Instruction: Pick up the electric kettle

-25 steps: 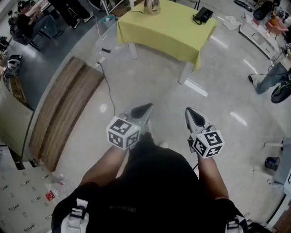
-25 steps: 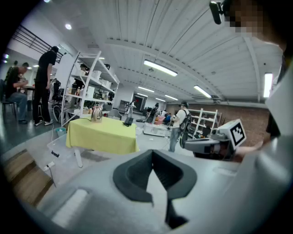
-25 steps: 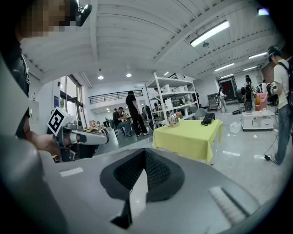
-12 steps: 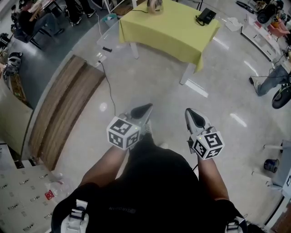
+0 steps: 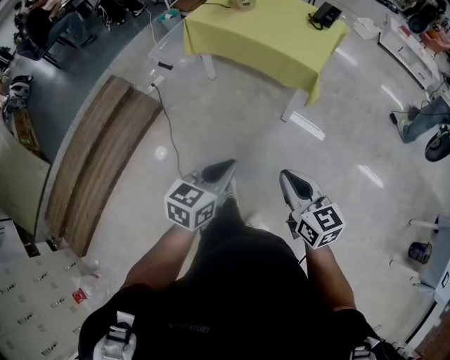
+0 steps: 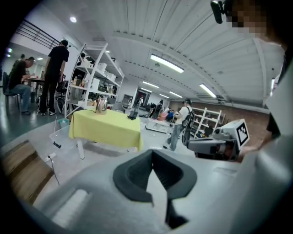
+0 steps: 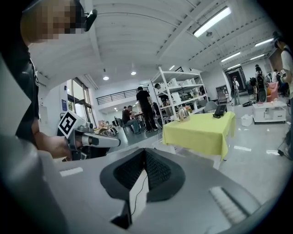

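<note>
Overall: yellow table (image 5: 267, 42) stands well apart from both hands.
Left gripper (image 5: 228, 164): jaws together, nothing between them.
Electric kettle (image 5: 244, 3): on the table's far edge, cut off by the frame top, detail unclear.
Right gripper (image 5: 287, 175): jaws together, nothing between them.

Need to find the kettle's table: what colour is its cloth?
Yellow-green tablecloth; clearest in the head view.

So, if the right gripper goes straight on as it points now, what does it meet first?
Nothing near: the right gripper aims over bare floor toward the yellow-clothed table; probably floor first, depth unclear.
</note>
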The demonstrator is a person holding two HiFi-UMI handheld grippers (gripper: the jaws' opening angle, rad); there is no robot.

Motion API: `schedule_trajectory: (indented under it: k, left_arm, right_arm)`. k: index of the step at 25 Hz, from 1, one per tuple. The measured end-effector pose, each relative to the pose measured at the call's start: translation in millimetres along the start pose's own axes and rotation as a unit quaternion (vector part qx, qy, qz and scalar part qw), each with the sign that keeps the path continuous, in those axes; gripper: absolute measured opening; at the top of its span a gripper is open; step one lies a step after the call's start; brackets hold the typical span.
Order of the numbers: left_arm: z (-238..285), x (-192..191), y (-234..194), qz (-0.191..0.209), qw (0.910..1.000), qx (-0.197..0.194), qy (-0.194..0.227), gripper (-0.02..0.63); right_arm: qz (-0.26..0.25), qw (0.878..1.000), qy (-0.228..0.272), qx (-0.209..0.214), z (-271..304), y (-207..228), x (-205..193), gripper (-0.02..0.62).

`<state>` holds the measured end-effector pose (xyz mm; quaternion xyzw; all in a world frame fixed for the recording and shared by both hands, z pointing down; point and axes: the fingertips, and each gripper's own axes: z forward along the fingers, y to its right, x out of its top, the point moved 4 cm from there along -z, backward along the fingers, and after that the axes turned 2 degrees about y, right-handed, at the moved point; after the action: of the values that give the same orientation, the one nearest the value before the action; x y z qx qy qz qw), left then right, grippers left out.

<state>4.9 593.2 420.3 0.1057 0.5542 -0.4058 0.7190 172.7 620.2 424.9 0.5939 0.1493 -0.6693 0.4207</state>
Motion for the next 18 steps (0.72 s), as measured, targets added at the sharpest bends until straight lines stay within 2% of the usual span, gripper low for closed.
schedule_trajectory:
  k: [13, 18]
  left_arm:
    - [28, 9, -66, -0.016, 0.9996, 0.013, -0.022, 0.002]
    - [46, 22, -104, -0.042, 0.9988, 0.016, -0.017, 0.002]
  right_arm:
    - [0.019, 0.999, -0.031, -0.011, 62, 43, 5, 0.005]
    - [0.028, 0.999, -0.035, -0.017, 94, 64, 16, 0.005]
